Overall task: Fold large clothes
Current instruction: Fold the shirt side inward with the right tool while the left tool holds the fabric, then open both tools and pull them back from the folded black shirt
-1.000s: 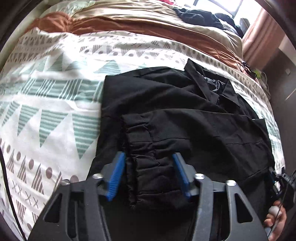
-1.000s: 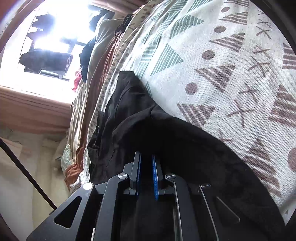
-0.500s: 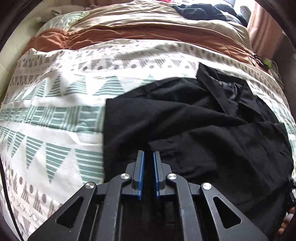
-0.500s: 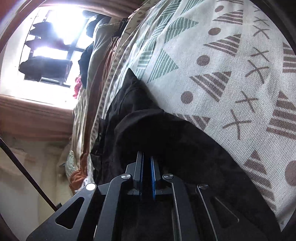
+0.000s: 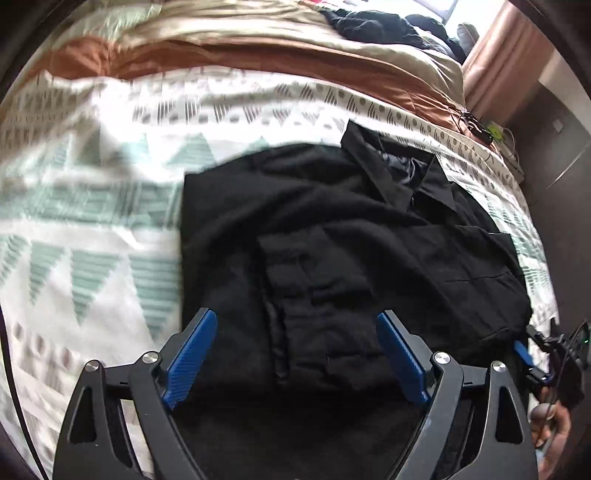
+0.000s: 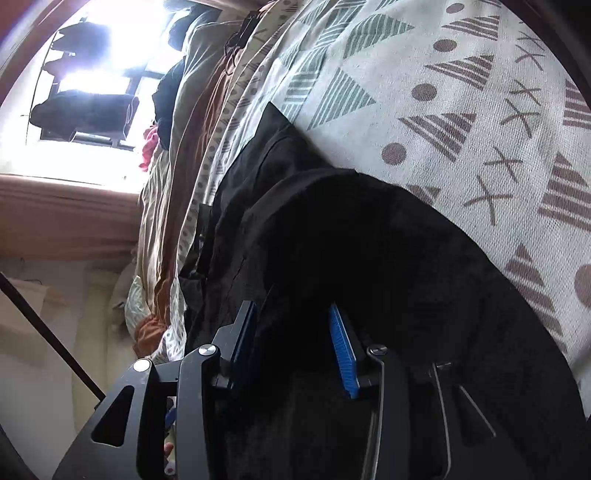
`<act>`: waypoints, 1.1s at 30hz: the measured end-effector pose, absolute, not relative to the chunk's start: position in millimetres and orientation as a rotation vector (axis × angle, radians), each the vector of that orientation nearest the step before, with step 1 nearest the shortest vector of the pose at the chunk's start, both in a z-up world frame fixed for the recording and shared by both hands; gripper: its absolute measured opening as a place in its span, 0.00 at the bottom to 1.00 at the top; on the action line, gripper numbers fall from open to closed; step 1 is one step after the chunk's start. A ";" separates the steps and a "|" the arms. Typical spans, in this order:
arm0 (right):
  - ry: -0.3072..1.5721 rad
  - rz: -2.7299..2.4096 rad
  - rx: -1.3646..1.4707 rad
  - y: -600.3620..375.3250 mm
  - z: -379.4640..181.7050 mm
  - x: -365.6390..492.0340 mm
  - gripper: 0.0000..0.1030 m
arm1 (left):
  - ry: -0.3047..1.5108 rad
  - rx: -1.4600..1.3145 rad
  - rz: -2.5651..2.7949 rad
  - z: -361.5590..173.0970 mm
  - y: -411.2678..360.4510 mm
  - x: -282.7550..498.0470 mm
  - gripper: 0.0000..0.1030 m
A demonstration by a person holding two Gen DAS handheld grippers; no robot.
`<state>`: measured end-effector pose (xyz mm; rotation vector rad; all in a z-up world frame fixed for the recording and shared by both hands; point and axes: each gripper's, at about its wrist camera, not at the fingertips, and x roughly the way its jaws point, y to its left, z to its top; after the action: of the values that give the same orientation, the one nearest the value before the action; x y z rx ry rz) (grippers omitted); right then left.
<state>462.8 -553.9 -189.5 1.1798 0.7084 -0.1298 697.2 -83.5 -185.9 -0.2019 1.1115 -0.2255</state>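
A black collared garment (image 5: pixel 332 221) lies partly folded on the patterned bedspread (image 5: pixel 92 236), collar toward the far right. A pleated sleeve cuff (image 5: pixel 317 295) lies across its middle. My left gripper (image 5: pixel 295 332) is open, its blue pads either side of the cuff, just above the cloth and holding nothing. My right gripper (image 6: pixel 291 321) is open at the garment's (image 6: pixel 369 258) near edge, with black cloth between its pads but not pinched. The right gripper (image 5: pixel 532 354) also shows at the right edge of the left wrist view.
A brown and beige duvet (image 5: pixel 258 55) is bunched along the far side of the bed, with dark clothes (image 5: pixel 373 26) piled on it. A bright window (image 6: pixel 92 74) and a pink curtain (image 5: pixel 506 55) stand beyond. Cables (image 5: pixel 476 125) lie at the bed's right edge.
Both grippers were shut on the black cloth half a second ago and now stand open, the cloth let go. The left gripper has drawn back a little, and the cuff shows again.
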 end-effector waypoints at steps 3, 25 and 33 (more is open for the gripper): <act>0.713 -0.133 1.161 -553.6 -189.2 467.6 0.37 | 1.141 -0.210 -0.250 -199.8 -90.0 697.3 0.78; 0.731 -0.110 1.171 -555.3 -180.9 457.8 0.73 | 1.155 -0.195 -0.203 -203.1 -87.4 707.9 0.37; 0.677 -0.122 1.030 -545.8 -142.0 427.5 0.78 | 1.005 -0.221 -0.243 -149.4 -62.8 653.9 0.88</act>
<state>427.5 -545.8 -142.0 1.0304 0.6770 -0.1218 653.9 -62.8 -149.4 -0.2214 1.0053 -0.2434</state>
